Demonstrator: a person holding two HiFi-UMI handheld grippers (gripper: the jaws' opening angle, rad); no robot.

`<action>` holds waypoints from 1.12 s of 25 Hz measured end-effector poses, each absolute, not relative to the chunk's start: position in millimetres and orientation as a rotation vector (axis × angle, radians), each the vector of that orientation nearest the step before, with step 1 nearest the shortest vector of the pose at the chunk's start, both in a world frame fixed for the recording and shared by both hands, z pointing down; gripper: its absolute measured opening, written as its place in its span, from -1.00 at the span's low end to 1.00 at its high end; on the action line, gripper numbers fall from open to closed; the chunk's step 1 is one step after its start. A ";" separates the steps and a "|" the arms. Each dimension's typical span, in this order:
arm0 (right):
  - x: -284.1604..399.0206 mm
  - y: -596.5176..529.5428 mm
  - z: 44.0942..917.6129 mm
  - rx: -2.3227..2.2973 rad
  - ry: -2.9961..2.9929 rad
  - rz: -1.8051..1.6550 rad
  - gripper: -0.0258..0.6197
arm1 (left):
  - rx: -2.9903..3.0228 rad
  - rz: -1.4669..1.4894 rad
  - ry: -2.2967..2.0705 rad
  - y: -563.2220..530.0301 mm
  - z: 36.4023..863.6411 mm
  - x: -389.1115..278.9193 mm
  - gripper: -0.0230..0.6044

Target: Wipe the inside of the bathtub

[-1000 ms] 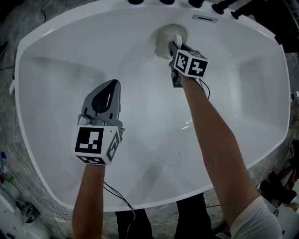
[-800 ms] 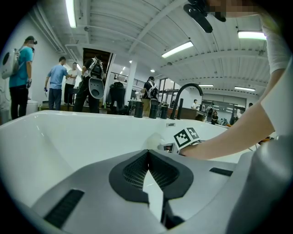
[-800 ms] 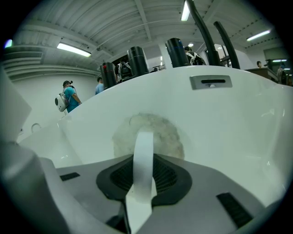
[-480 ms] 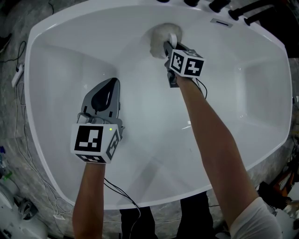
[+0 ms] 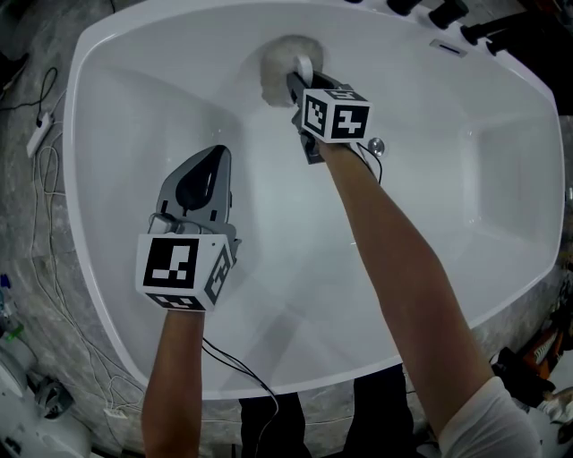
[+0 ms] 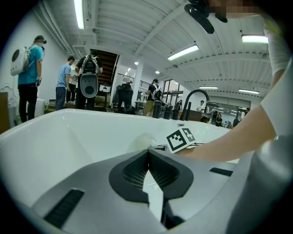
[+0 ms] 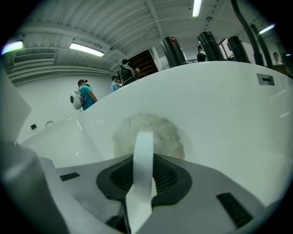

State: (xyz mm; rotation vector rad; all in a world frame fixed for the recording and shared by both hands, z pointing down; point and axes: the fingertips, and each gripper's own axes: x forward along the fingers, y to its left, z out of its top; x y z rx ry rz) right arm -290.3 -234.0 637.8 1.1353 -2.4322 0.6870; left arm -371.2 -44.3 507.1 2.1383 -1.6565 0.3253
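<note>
The white bathtub (image 5: 125, 116) fills the head view. My right gripper (image 5: 297, 85) reaches to the far wall and is shut on the white strap (image 7: 143, 169) of a round fluffy wiping pad (image 5: 279, 59). That pad (image 7: 160, 132) lies pressed flat against the tub wall just beyond the jaws. My left gripper (image 5: 215, 157) hovers over the tub's left half, shut with nothing in it; its closed tips (image 6: 147, 153) point toward the right gripper's marker cube (image 6: 181, 138).
A round metal drain (image 5: 376, 144) sits on the tub floor beside my right forearm. Dark taps (image 5: 448, 12) and an overflow slot (image 5: 448, 46) are at the far right rim. Cables (image 5: 40, 134) lie on the floor to the left. People (image 6: 29, 68) stand far off.
The right gripper has slid the pad leftward along the far wall, away from the overflow slot. The left gripper has stayed where it was, still shut.
</note>
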 end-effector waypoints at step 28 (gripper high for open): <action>-473.2 -169.1 659.6 0.823 -2.516 0.613 -0.63 | 2.038 0.254 -1.716 -11.9 532.6 -462.6 -0.89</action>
